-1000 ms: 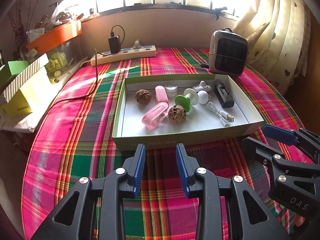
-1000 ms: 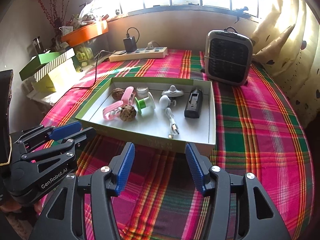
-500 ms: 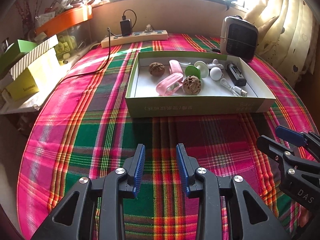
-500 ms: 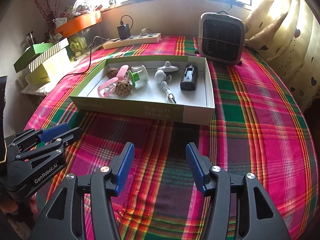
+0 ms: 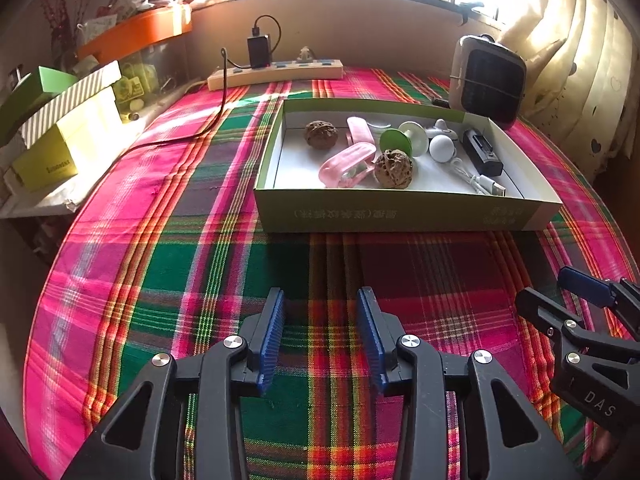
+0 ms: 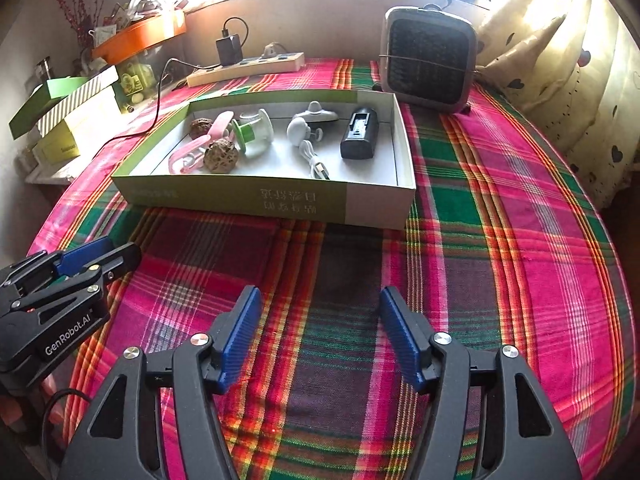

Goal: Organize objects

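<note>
- Shallow green-and-white box [image 5: 400,210] sits mid-table on the plaid cloth [image 5: 200,280]; all the small objects lie inside it.
- Left gripper [image 5: 322,338] and right gripper [image 6: 320,332] both empty, jaws just been opening, nothing between them, both short of the box's near wall.
- Near walnut [image 5: 393,163] in the box: I judge light, hard, rolls; pinch across its middle.
- Pink clip [image 5: 346,164] touching that walnut: smooth plastic, likely slippery.
- USB cable [image 6: 314,160]: floppy.
- Behind the box: small heater [image 6: 430,60], power strip [image 5: 276,74], bright window.
</note>
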Demonstrator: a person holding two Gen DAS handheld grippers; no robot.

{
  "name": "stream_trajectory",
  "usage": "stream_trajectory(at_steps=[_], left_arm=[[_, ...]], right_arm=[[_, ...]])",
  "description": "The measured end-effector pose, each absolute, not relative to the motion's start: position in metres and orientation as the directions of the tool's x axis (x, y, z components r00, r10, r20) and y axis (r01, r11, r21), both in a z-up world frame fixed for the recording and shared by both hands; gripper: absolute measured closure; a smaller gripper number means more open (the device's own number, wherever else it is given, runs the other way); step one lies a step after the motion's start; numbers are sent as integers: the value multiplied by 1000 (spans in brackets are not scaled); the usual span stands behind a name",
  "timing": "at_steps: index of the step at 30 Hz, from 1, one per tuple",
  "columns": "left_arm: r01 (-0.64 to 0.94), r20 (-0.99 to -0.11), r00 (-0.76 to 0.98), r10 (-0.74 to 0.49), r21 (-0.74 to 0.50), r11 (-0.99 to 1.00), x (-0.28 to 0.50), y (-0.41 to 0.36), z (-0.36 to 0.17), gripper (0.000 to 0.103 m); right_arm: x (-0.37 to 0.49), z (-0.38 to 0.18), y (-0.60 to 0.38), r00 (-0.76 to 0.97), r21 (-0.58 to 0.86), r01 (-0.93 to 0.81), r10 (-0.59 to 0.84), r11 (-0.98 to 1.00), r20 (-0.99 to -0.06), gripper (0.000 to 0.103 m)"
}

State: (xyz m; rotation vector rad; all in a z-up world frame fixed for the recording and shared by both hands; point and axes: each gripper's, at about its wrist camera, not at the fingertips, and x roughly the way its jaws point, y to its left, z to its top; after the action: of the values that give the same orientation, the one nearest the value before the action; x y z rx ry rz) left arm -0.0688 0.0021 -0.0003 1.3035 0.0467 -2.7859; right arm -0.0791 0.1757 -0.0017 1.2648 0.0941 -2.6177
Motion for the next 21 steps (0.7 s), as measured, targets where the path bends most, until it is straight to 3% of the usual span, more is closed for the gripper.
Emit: stream_trajectory(at_steps=[13,16,21], left_arm=[[67,-769,-638,-31,-16,-998,-73,3,-1,59],[45,-773,-635,-21,-10,-999,-73,7,-2,49],[46,-772,-635,-25,-5,-999,-73,10,-2,49]], right_arm=[[-83,-5,175,-599,9,209,-135,-978,-790,29],[-83,-6,176,-598,10,205,-133,-979,-791,27],[-83,-6,175,-595,10,209,-135,-978,-793,23]])
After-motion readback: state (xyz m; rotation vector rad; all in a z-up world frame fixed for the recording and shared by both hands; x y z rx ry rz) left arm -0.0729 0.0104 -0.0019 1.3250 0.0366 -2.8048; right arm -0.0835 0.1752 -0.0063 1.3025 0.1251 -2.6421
